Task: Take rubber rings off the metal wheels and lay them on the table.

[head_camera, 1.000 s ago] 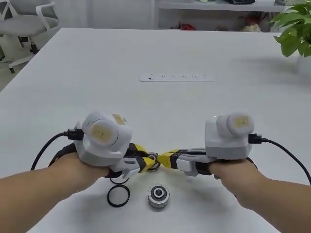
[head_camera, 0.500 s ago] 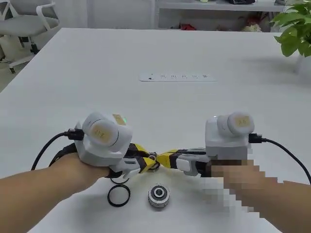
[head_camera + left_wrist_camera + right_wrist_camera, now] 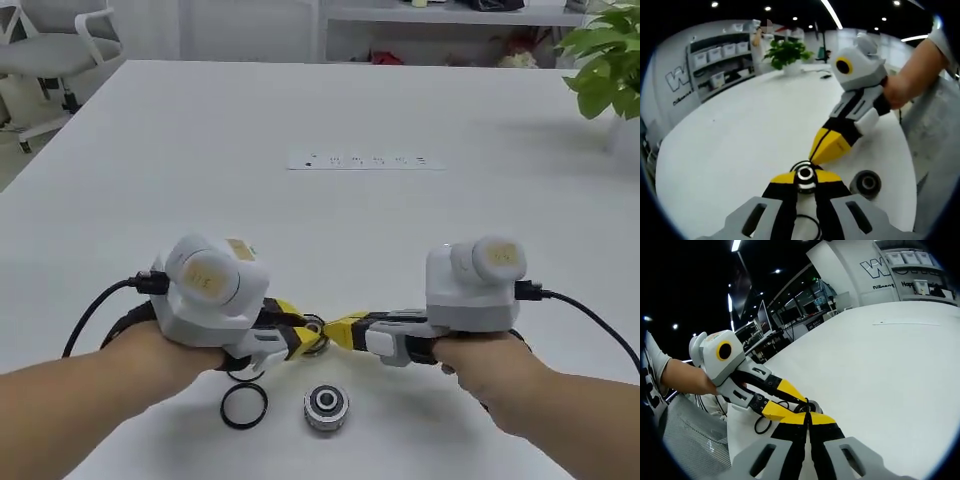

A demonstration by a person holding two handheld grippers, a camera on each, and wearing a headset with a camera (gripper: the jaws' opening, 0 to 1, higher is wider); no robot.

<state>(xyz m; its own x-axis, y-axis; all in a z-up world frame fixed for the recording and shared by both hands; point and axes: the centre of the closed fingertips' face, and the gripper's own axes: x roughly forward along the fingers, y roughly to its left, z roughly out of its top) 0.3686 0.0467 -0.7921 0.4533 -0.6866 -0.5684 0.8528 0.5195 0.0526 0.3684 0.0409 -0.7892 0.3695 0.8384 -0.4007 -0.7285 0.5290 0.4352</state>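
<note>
Contact near table (image 3: 350, 230) front edge: clamped left gripper (image 3: 298, 338) on metal wheel (image 3: 805, 175), pinched its rubber ring (image 3: 799, 164) in closed right gripper (image 3: 808, 415), tip to tip; judged rightward pull needed.

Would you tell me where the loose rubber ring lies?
Head view: the rubber ring lies on the table near the left gripper, left of the loose wheel.
</note>
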